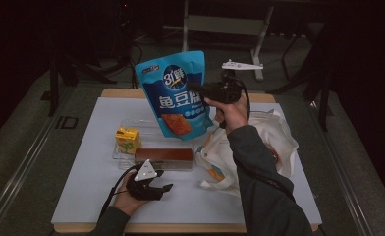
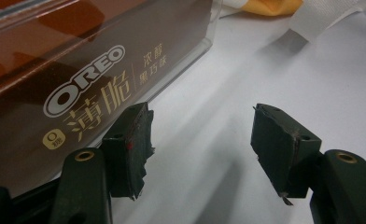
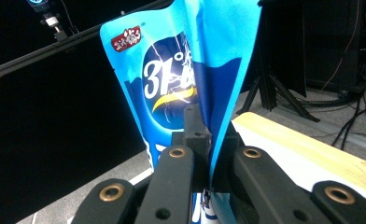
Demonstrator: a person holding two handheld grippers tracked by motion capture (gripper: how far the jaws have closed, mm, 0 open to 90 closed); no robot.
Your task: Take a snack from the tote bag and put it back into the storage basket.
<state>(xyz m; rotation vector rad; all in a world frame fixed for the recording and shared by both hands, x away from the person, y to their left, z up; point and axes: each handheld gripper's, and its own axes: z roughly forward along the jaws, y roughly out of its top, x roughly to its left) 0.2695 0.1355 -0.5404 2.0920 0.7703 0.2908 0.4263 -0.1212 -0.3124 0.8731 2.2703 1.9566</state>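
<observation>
While the pouch is hanging in the air, these points are counting:
Blue snack pouch (image 1: 177,93): dangling above the table's far half, over the clear tray (image 1: 126,123).
Right gripper (image 1: 206,90): pinching the pouch's side edge, jaws closed on the film.
Left gripper (image 1: 162,188): resting agape, holding nothing, beside the Oreo box (image 1: 164,156).
Handling: probably light, limp, slick; gripping the flat seam is looking safest.

Glossy blue plastic snack pouch (image 1: 177,94); shiny brown cardboard biscuit box (image 1: 163,156); soft cream cloth bag (image 1: 274,142); matt white desk (image 1: 92,182) edged in wood.
</observation>
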